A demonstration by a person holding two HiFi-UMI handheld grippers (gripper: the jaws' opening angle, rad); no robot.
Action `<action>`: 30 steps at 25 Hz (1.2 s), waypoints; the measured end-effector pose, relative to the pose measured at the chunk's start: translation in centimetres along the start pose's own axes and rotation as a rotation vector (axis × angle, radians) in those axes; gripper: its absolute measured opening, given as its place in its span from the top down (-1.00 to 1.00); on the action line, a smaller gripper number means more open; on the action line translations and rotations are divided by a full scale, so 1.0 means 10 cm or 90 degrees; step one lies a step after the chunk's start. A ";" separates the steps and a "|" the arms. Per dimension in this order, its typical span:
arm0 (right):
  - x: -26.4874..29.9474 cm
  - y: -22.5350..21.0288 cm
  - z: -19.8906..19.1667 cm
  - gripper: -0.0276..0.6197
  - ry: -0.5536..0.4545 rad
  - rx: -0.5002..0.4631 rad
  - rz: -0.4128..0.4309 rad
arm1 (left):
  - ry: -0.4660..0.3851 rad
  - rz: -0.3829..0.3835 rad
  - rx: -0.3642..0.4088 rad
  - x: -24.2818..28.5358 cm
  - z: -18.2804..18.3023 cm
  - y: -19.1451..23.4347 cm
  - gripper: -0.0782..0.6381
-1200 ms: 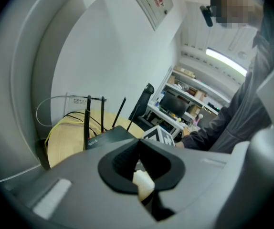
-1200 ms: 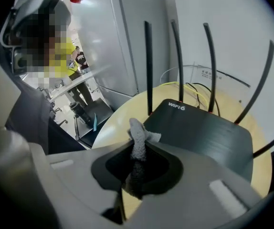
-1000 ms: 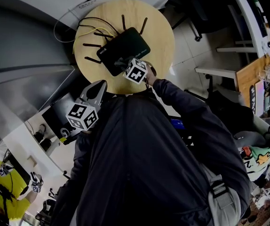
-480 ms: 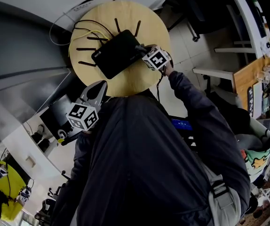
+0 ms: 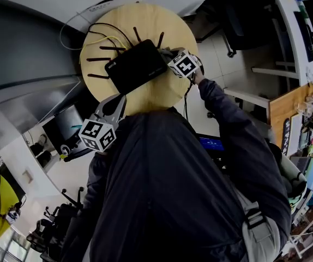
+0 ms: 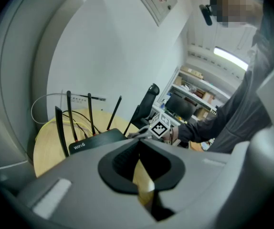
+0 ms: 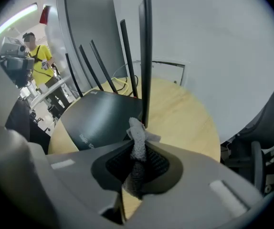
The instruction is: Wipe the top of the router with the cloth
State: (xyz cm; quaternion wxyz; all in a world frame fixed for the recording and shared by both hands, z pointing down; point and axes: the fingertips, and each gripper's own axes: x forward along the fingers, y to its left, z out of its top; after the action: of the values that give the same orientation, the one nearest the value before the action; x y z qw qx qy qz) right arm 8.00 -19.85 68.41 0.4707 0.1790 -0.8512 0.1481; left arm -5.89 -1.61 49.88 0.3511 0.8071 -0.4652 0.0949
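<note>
A black router (image 5: 137, 65) with several upright antennas lies on a round wooden table (image 5: 170, 94). My right gripper (image 5: 167, 54) is at the router's right end, by the antennas, shut on a grey knitted cloth (image 7: 138, 128). In the right gripper view the cloth's tip hangs over the router (image 7: 99, 116) top beside one antenna (image 7: 146, 61). My left gripper (image 5: 117, 101) hovers off the table's near edge, shut with nothing in it. The left gripper view shows the router (image 6: 96, 138) and the right gripper's marker cube (image 6: 159, 128) ahead.
Yellow and white cables (image 5: 99, 34) trail from the router's back toward a grey wall. A desk with a monitor (image 5: 64, 130) stands below the table at left. An office chair (image 7: 266, 142) is right of the table. A person in yellow (image 7: 36, 56) stands far off.
My right gripper has slid with the cloth from the router's near edge to its right end by the antennas. The left gripper has stayed put.
</note>
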 end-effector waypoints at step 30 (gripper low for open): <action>-0.44 0.59 -0.30 0.82 -0.049 0.013 0.017 | 0.023 -0.035 0.034 -0.09 -0.10 -0.11 0.78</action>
State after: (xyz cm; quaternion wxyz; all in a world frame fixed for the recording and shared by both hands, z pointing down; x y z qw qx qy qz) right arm 9.83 -12.61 65.72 0.4335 0.1776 -0.8695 0.1562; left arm -5.32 -0.01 49.69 0.3402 0.8269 -0.4335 0.1122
